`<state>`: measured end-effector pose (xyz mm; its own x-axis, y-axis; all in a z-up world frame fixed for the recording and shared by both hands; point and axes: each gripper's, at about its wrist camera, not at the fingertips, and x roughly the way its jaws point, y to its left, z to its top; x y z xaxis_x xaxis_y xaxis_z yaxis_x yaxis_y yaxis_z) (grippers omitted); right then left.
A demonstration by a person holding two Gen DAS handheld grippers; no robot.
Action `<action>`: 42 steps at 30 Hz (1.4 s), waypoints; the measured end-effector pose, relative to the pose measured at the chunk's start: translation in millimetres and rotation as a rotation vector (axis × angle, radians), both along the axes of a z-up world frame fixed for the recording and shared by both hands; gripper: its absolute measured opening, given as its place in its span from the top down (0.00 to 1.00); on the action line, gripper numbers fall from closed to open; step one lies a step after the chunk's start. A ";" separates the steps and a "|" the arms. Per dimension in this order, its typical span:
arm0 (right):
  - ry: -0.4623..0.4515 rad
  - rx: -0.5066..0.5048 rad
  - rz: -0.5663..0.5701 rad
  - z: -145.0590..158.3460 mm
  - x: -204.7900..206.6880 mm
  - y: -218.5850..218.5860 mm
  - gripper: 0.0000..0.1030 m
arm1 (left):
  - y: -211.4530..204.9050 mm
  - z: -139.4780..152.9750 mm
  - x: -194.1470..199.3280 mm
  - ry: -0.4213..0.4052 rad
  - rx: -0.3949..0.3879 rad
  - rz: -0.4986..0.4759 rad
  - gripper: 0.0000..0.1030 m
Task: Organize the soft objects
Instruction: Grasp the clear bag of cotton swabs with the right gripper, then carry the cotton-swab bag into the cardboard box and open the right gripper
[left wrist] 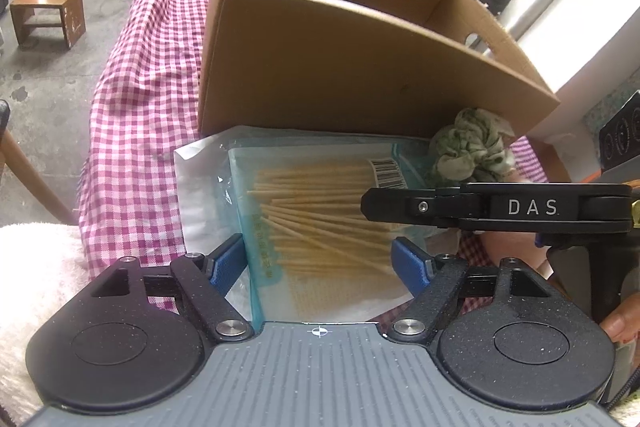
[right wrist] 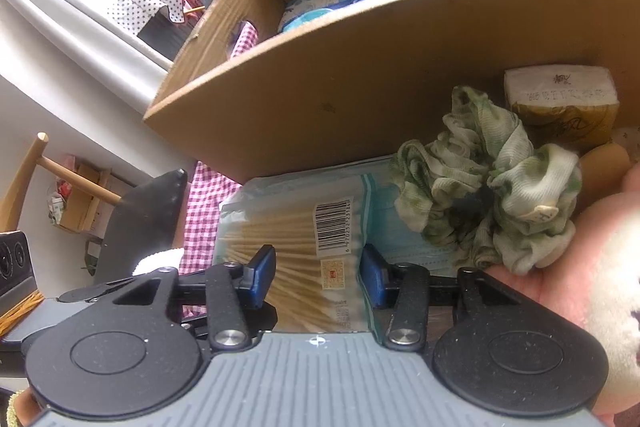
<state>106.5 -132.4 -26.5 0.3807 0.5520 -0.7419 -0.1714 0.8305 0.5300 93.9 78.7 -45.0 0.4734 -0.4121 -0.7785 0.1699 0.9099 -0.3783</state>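
Observation:
A clear bag of cotton swabs (left wrist: 320,223) lies on the checked cloth in front of a cardboard box (left wrist: 340,67). My left gripper (left wrist: 318,261) is open, its blue pads either side of the bag's near end. My right gripper (right wrist: 318,275) is open too, straddling the same swab bag (right wrist: 288,247) from the other side; its body shows in the left wrist view (left wrist: 496,207). A green-and-white scrunchie (right wrist: 488,179) lies just right of the bag, against the box (right wrist: 360,87). It also shows in the left wrist view (left wrist: 472,147).
A tissue pack (right wrist: 560,99) lies beyond the scrunchie. Blue packets (right wrist: 324,3) lie inside the box. A pink checked cloth (left wrist: 140,115) covers the surface. A wooden stool (left wrist: 48,15) and shoes stand on the floor at left. A white fluffy item (left wrist: 28,287) lies at lower left.

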 end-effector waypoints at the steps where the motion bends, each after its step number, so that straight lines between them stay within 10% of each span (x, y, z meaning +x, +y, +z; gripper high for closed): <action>1: -0.006 0.002 0.001 1.8 -1.4 0.1 0.53 | 1.1 1.8 -1.6 -0.004 0.000 0.001 0.24; 27: -0.284 0.083 0.085 81.6 -35.1 10.9 0.58 | 12.2 80.8 -45.9 -0.269 0.023 0.092 0.24; 42: -0.429 0.105 0.079 151.2 11.5 -22.4 0.59 | -14.6 137.8 7.4 -0.417 0.023 0.019 0.23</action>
